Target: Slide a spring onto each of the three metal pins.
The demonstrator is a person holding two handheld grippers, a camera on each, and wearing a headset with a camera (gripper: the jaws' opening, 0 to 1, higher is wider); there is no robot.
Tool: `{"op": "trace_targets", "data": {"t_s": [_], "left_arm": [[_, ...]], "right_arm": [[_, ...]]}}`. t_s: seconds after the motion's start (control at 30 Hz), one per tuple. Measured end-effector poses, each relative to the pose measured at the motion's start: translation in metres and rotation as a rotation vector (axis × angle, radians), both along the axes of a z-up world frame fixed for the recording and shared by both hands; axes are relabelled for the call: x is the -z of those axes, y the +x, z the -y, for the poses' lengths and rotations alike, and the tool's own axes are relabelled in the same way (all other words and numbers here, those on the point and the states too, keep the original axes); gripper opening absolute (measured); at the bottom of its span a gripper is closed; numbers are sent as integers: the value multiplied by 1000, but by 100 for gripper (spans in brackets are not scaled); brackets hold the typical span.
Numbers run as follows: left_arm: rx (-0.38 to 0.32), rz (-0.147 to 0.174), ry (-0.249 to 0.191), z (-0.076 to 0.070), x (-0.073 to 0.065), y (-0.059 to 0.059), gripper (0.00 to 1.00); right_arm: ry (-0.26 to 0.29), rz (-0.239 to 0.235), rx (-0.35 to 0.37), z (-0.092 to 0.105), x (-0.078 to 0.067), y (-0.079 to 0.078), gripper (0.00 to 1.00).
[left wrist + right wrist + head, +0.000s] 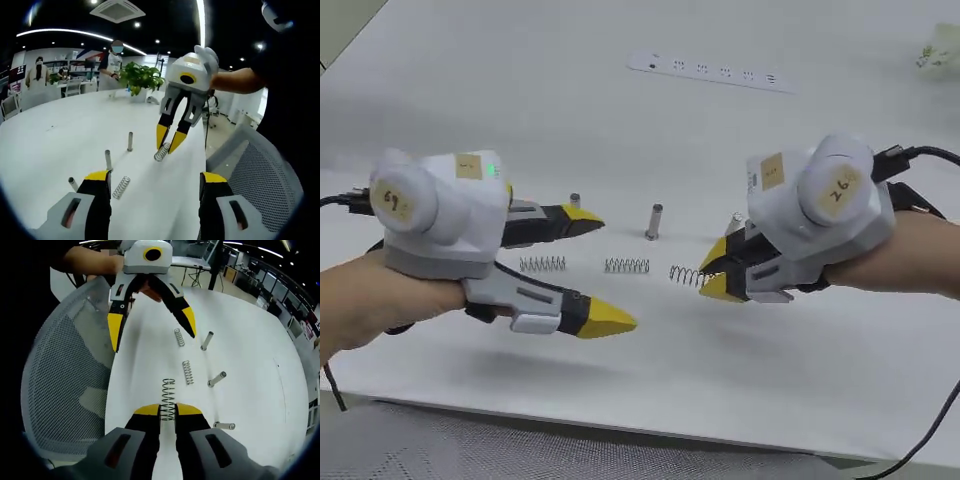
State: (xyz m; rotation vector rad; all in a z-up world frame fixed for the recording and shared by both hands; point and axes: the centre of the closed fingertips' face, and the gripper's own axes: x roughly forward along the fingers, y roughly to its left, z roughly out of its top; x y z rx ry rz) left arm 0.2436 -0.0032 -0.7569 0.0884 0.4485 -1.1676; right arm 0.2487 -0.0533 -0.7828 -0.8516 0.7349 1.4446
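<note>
Right gripper view shows your right gripper (168, 414) pinched on one end of a spring (168, 390), with most of the coil sticking out free ahead of the tips. Expect it to be light, bendy and quick to flick away, so grip near the end and leave the bore open. Your left gripper (156, 176) hangs spread wide, holding nothing. A second spring (627, 265) and a third spring (542, 264) lie flat on the white table (620, 130), near three upright pins (654, 222). A power strip (710, 72) sits well apart, and nothing blocks the pins.
</note>
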Motion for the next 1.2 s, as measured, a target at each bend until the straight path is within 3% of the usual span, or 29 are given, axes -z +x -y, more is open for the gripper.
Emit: {"op": "trace_targets", "data": {"t_s": [0.13,0.33,0.57,0.67,0.8,1.2], "left_arm": [[37,9,10,15,4,-1,59],[54,53,10,29,2,7,42],[85,48,13,39,7,6,31],[79,53,-9,42,3,8,23],[74,55,-35,44,-2,10,20],[94,53,-52,52,-4,4,10]], "right_arm": [[-6,6,-17,-1,0,-1,8],[-7,17,-33,-2,0,-2,8],[14,24,-28,-2,-7,-1,8],[22,24,-31,-3,-9,-3,8],[26,26,-39,-3,-10,-5,8],[38,31,-45,-2,-15,-7,8]]}}
